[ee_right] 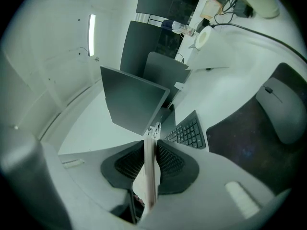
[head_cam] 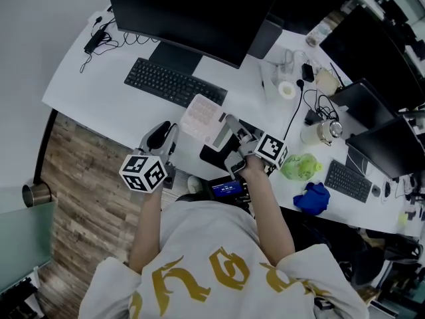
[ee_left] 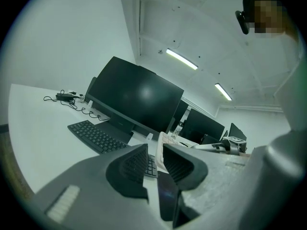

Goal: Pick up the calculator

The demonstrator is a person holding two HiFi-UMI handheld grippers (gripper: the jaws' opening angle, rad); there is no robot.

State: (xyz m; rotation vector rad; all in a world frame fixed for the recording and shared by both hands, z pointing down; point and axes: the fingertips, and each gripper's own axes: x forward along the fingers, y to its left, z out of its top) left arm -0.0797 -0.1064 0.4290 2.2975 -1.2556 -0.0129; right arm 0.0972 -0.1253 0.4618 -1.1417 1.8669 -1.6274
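Observation:
The calculator, pale pink with rows of keys, is lifted off the white desk, with my right gripper shut on its near edge. In the right gripper view it stands edge-on as a thin pale slab clamped between the two dark pads. My left gripper hovers over the desk's front edge, to the left of the calculator and apart from it. It is open by a narrow gap with nothing inside. From the left gripper view the calculator's edge shows just beyond the jaws.
A black keyboard and a large monitor lie behind the calculator. A black mouse pad with a grey mouse sits under the right gripper. To the right are a tape roll, cables, a green object and a blue cloth.

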